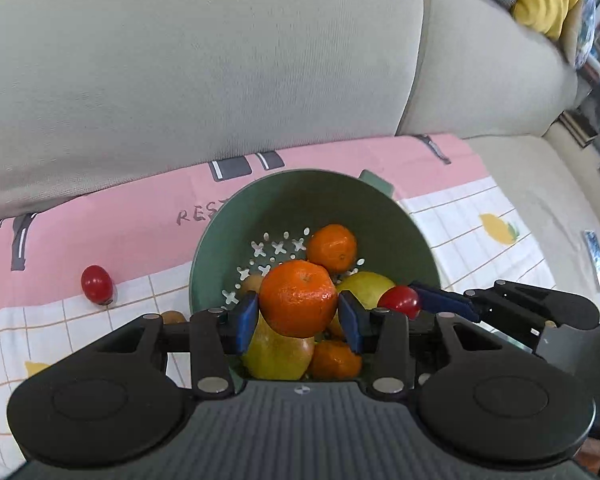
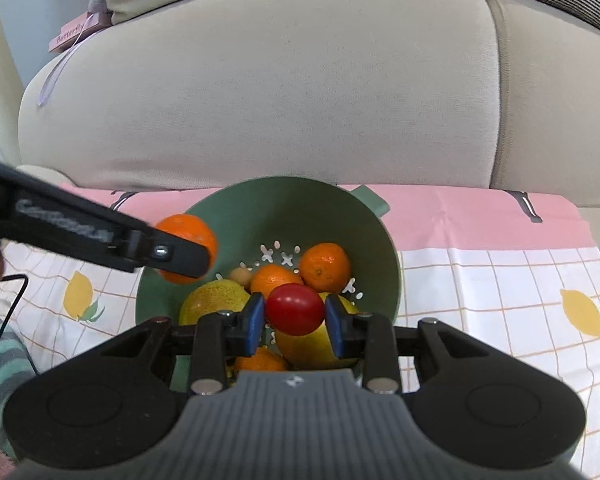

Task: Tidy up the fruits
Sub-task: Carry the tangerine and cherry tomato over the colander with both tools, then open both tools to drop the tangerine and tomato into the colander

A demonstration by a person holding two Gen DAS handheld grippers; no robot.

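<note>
The left gripper (image 1: 298, 316) is clamped on a round orange mandarin (image 1: 298, 299) at lower centre of its view, poised over the green perforated plastic colander bowl (image 1: 256, 204), apparently ready to drop it in. The right gripper (image 2: 295, 322) pinches a glossy red cherry tomato (image 2: 295, 309) above the same bowl, which already holds mandarins and yellow-green pears. Another red cherry tomato (image 1: 96, 283) lies at the left on the pink and lemon-print cloth (image 1: 480, 216), not yet gathered.
</note>
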